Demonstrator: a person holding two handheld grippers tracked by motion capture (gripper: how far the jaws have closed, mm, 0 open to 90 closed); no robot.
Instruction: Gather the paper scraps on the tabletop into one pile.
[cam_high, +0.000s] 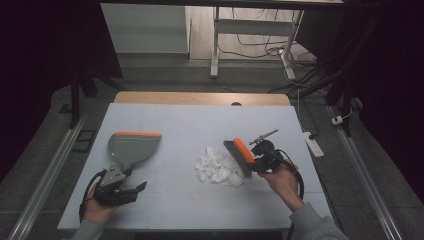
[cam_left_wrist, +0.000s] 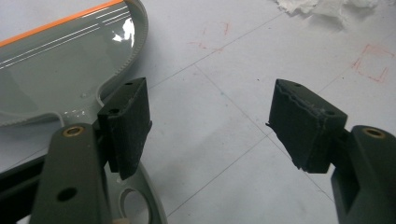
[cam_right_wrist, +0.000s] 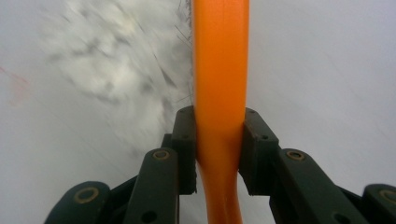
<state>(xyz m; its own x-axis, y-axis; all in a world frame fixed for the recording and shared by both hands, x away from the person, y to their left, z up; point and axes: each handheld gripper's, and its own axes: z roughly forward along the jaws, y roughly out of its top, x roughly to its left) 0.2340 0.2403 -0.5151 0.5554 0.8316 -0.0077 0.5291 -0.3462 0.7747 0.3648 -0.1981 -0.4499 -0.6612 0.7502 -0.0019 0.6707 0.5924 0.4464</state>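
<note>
A grey dustpan (cam_high: 132, 147) with an orange lip lies on the left of the table, its handle pointing toward the person. My left gripper (cam_high: 136, 188) sits just behind that handle, open and holding nothing. In the left gripper view my left gripper (cam_left_wrist: 210, 121) has its jaws spread wide, with the dustpan (cam_left_wrist: 56, 70) at upper left and its handle under the left jaw. My right gripper (cam_high: 260, 161) is shut on an orange-backed brush (cam_high: 241, 154). The bristles touch the right side of a pile of white paper scraps (cam_high: 217, 167). My right gripper (cam_right_wrist: 219, 140) clamps the brush's orange handle (cam_right_wrist: 219, 70), with the blurred scraps (cam_right_wrist: 112, 70) to its left.
A pale blue mat (cam_high: 200, 120) covers the table, and a strip of bare wood (cam_high: 200, 98) shows at its far edge. A white power strip (cam_high: 314, 144) lies on the floor to the right. White desk legs (cam_high: 215, 50) and cables stand beyond the table.
</note>
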